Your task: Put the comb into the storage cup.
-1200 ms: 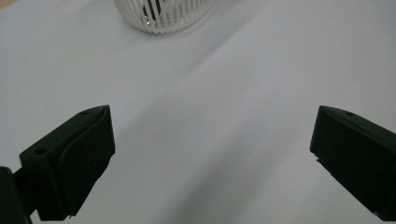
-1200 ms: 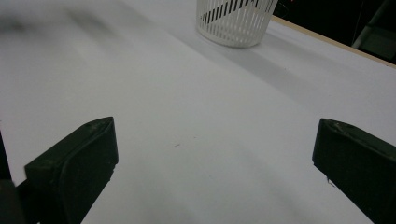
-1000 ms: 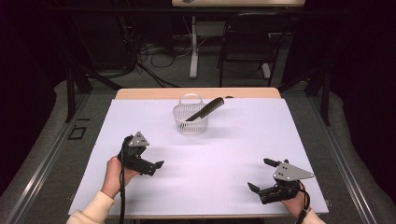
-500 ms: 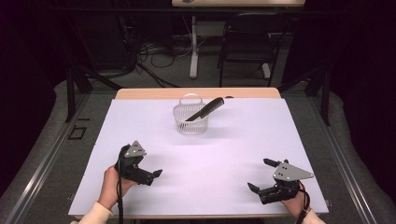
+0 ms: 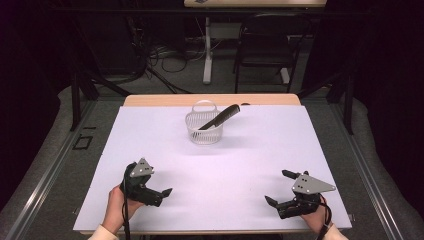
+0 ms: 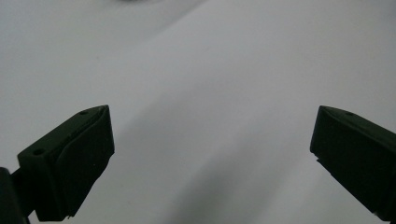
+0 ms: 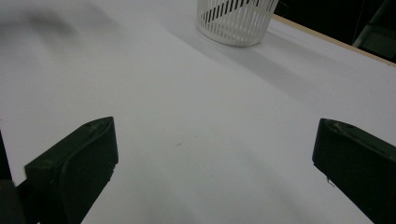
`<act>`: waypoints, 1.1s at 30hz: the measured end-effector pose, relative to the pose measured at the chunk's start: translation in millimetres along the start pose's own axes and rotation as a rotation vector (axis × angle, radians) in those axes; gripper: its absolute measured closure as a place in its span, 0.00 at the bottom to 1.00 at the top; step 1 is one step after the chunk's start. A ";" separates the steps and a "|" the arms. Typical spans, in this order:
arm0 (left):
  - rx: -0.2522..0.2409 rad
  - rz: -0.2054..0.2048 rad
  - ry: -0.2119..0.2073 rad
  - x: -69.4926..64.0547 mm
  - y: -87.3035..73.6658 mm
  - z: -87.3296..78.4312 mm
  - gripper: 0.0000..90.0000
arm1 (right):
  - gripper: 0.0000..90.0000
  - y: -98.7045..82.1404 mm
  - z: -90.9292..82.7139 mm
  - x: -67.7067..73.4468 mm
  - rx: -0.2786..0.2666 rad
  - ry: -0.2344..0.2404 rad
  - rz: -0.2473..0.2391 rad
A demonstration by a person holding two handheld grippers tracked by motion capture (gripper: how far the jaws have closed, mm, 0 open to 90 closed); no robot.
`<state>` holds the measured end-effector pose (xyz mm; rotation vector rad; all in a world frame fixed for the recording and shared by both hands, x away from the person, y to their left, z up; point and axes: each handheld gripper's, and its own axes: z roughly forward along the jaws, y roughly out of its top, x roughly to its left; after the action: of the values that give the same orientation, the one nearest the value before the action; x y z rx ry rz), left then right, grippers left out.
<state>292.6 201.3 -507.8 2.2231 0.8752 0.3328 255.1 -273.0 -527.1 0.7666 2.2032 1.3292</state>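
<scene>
Comb resting in the basket, both grippers idle and empty

The black comb (image 5: 220, 117) leans in the white basket (image 5: 203, 131), its tip jutting over the rim; nearer the person than the basket, well apart from it, the left gripper (image 5: 159, 194) and right gripper (image 5: 277, 188) hover with jaws spread wide, holding nothing. A careless pull on the comb could tip the light basket. No readable writing anywhere.

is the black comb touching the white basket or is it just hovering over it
Touching. In the high view the black comb stands tilted inside the white basket, its lower end down in the basket and its upper part leaning across the rim.
</scene>
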 end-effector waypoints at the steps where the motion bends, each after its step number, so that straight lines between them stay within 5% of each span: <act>1: -0.001 -0.002 0.000 -0.8 -0.6 -0.2 0.00 | 0.00 -0.1 0.0 -0.1 0.001 -0.001 0.001; 24: -0.082 -0.032 0.035 -16.0 -29.7 -4.9 0.00 | 0.00 -0.4 0.0 -0.2 0.003 -0.004 0.002; 33: -0.080 -0.029 0.012 -17.3 -34.9 0.3 0.00 | 0.00 -0.9 -0.6 -0.9 0.005 0.000 -0.002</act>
<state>262.8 207.5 -532.1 2.1350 0.8850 0.3611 255.3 -274.4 -527.6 0.7658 2.2076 1.3231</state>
